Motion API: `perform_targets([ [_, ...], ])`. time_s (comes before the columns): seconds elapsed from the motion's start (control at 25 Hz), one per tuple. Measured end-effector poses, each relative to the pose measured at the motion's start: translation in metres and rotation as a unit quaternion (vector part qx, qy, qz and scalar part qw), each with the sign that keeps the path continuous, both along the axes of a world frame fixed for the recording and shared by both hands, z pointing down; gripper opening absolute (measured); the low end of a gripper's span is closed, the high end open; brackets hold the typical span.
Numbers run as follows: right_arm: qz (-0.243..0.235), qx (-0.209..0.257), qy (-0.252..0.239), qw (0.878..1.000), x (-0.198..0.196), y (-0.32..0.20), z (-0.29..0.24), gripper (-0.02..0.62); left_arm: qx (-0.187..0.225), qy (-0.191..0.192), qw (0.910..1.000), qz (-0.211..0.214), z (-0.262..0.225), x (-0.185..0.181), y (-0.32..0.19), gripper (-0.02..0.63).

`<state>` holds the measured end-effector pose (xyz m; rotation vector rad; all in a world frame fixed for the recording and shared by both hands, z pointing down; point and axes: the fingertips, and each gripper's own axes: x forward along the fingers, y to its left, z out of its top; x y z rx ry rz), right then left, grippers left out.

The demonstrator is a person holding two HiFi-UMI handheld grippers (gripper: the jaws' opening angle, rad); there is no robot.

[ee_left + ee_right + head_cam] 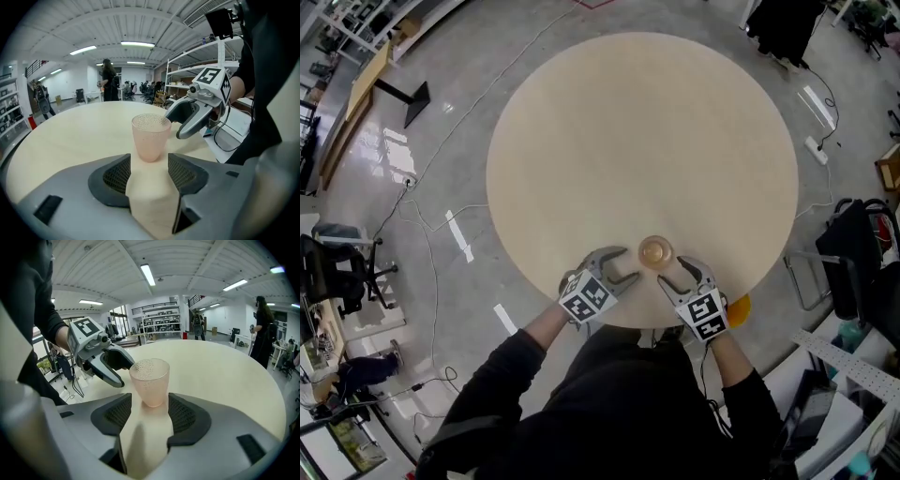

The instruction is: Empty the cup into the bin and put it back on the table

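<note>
A pink, dimpled translucent cup (655,251) stands upright on the round, light wooden table (637,141), close to its near edge. My left gripper (623,266) is just left of the cup and my right gripper (679,271) just right of it, both open and holding nothing. In the left gripper view the cup (150,137) stands just beyond the spread jaws of the left gripper (149,163), and the right gripper (192,120) is behind it. In the right gripper view the cup (150,380) stands just ahead of the right gripper (150,409), with the left gripper (108,363) beyond. What the cup holds I cannot tell.
A yellow object (739,306) peeks out under the table's rim at the right. Cables (441,216) trail over the grey floor at the left, by an office chair (337,267). Bags and a shelf (858,267) crowd the right. A person (108,79) stands far off.
</note>
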<state>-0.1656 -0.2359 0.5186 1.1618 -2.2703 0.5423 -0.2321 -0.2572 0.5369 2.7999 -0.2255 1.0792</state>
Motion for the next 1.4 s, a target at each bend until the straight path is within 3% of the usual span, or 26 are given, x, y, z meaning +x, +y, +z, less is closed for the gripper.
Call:
perform_targets([
  [0.16, -0.004, 0.001, 0.008, 1.000, -0.002, -0.007, 0.008, 0.239, 0.004, 0.002, 0.9996, 0.027, 0.003, 0.015, -0.011, 0.249],
  [0.36, -0.025, 0.009, 0.010, 1.000, -0.009, -0.010, 0.011, 0.239, 0.032, -0.026, 0.9904, 0.132, 0.011, 0.021, -0.005, 0.249],
  [0.48, -0.032, 0.016, 0.019, 0.999, -0.008, -0.013, 0.011, 0.239, 0.032, -0.030, 0.9854, 0.165, 0.010, 0.022, -0.008, 0.249],
  [0.68, -0.030, 0.023, 0.018, 0.999, -0.004, -0.016, 0.008, 0.239, 0.026, -0.021, 0.9822, 0.185, 0.004, 0.032, -0.010, 0.249],
  [1.16, -0.008, 0.045, -0.002, 0.999, -0.008, -0.011, -0.024, 0.238, 0.004, 0.020, 0.9847, 0.173, -0.022, 0.032, -0.002, 0.247],
  [1.4, 0.013, 0.062, -0.012, 0.998, 0.020, 0.013, -0.044, 0.238, 0.018, 0.036, 0.9811, 0.189, -0.044, 0.060, 0.019, 0.247],
])
